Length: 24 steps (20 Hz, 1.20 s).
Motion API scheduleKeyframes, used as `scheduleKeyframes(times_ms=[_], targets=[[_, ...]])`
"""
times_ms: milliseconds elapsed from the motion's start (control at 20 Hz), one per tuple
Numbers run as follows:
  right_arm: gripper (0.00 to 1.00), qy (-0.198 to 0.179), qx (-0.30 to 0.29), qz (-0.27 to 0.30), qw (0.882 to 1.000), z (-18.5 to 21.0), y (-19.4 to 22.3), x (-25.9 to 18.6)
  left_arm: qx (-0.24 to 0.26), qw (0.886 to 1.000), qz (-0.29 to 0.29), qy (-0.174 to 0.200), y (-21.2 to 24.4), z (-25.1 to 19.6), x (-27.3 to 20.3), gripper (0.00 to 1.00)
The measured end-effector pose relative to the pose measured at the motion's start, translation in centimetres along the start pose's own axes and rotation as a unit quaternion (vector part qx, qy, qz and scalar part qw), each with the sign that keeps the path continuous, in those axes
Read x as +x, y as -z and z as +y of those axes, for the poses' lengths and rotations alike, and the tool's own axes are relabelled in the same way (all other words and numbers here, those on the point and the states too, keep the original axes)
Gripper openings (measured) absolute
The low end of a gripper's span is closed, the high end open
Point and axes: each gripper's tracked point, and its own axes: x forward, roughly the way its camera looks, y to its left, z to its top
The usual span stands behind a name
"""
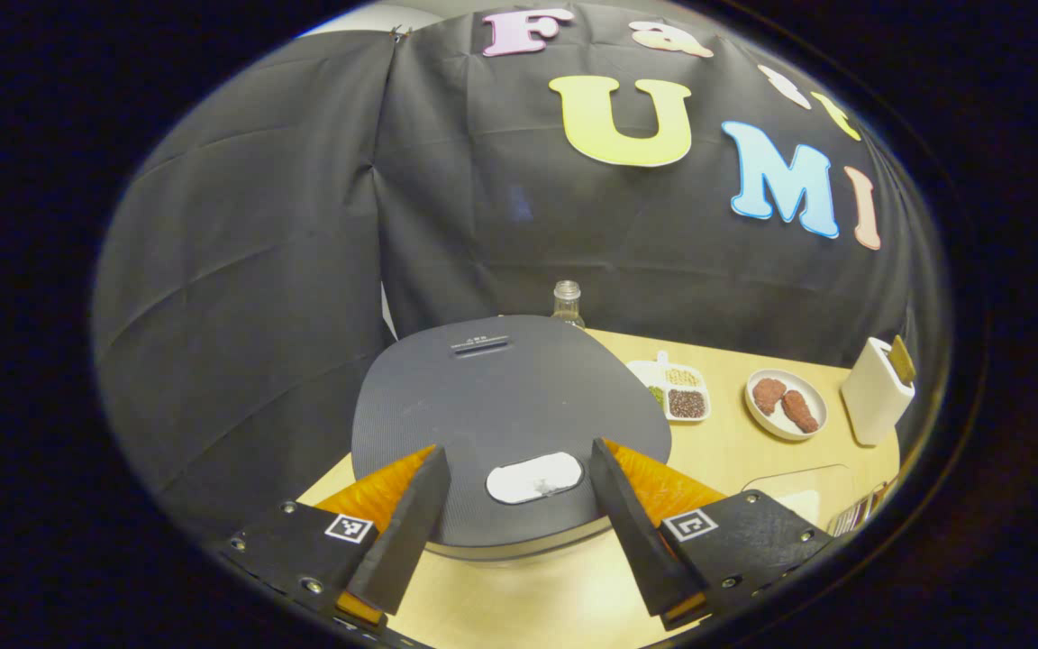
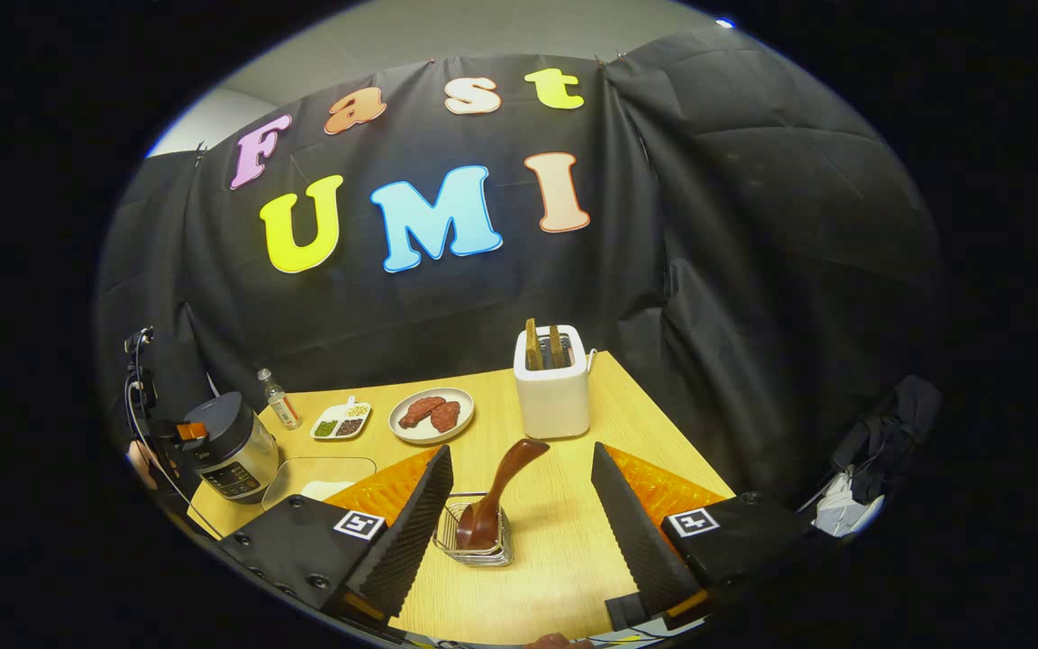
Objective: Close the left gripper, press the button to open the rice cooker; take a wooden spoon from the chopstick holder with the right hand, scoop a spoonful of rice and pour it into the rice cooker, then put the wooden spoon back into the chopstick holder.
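The rice cooker's dark grey lid [image 1: 510, 397] is down and lies right in front of my left gripper [image 1: 517, 448]. That gripper is open, with the white oval button [image 1: 534, 478] between its fingers, untouched. In the right gripper view the cooker [image 2: 231, 451] stands at the table's far left. A wooden spoon [image 2: 503, 487] leans upright in the wire chopstick holder [image 2: 474, 541]. My right gripper [image 2: 520, 449] is open, and the spoon's handle rises between its fingers without touching them. A clear container of rice [image 2: 316, 476] lies beside the cooker.
On the wooden table [image 2: 555, 532] stand a white toaster [image 2: 552, 383] with two slices, a plate of meat [image 2: 431, 415], a divided dish of grains [image 2: 341, 421] and a small bottle [image 2: 277, 398]. A hand [image 2: 139, 458] shows at the cooker's left. Black cloth walls the booth.
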Motion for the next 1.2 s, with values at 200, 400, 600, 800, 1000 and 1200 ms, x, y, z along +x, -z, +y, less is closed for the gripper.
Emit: scheduleKeyframes(times_ms=[200,400,600,800,1000,1200], targets=[[0.98,0.031,-0.004,-0.023,0.999,-1.6,-0.8,-0.7,0.007,1.0,-0.005,0.003,0.0,0.1,-0.1,1.0],[0.98,0.06,-0.007,-0.042,0.997,-1.1,-1.4,-2.2,0.025,0.999,0.012,0.031,-0.4,-0.5,-0.9,1.0],[0.98,0.064,-0.026,-0.067,0.995,0.6,-2.7,-3.5,0.072,0.995,-0.013,0.066,-2.4,-1.3,-5.3,0.95],[0.98,0.062,-0.045,-0.092,0.993,2.7,-4.8,-4.9,0.097,0.985,-0.065,0.125,-6.0,-3.8,-13.3,0.96],[0.98,0.057,-0.053,-0.103,0.992,4.6,-7.2,-6.6,0.107,0.973,-0.141,0.148,-12.1,-3.7,-21.2,0.95],[0.98,0.058,-0.052,-0.118,0.99,6.0,-8.3,-8.4,0.057,0.967,-0.204,0.143,-16.1,-1.2,-28.6,0.95]])
